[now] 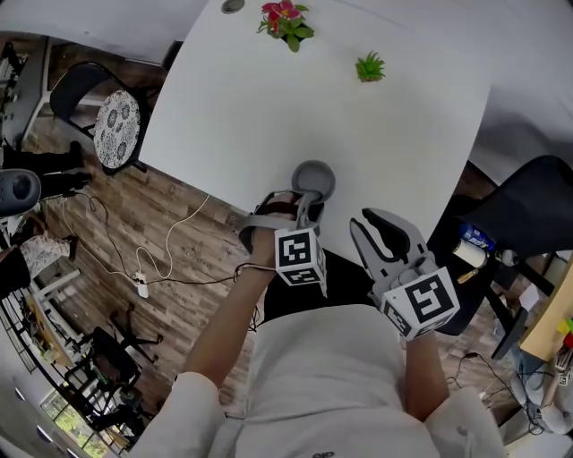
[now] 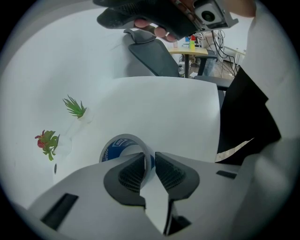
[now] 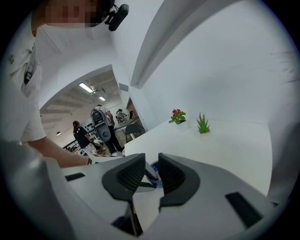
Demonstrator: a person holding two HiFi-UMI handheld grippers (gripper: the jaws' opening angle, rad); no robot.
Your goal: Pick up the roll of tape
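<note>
The tape (image 1: 314, 179) lies on the white surface (image 1: 269, 107), close to its near edge and straight ahead of the person. The left claw (image 1: 300, 199) points steeply down at it from the 6 o'clock side. In the left gripper view this claw (image 2: 150, 161) is clamped on the near wall of the tape (image 2: 123, 145): one jaw sits inside the ring, the other outside, with the white and blue wall pinched between the ribbed pads. Whether the roll rests flat or is tipped up off the surface I cannot tell.

The right claw (image 1: 369, 220) is at 4 o'clock from the tape, just off the surface's edge and apart from the roll. In the right gripper view its jaws (image 3: 151, 164) stand a little apart with nothing between the pads; part of the tape (image 3: 153, 167) shows beyond the gap.

Far across the surface, at 12 o'clock from the tape, stands a red flower (image 1: 285, 20), with a small green plant (image 1: 369, 66) at 1 o'clock. A dark chair (image 1: 528, 210) sits at 3 o'clock, beside the surface.
</note>
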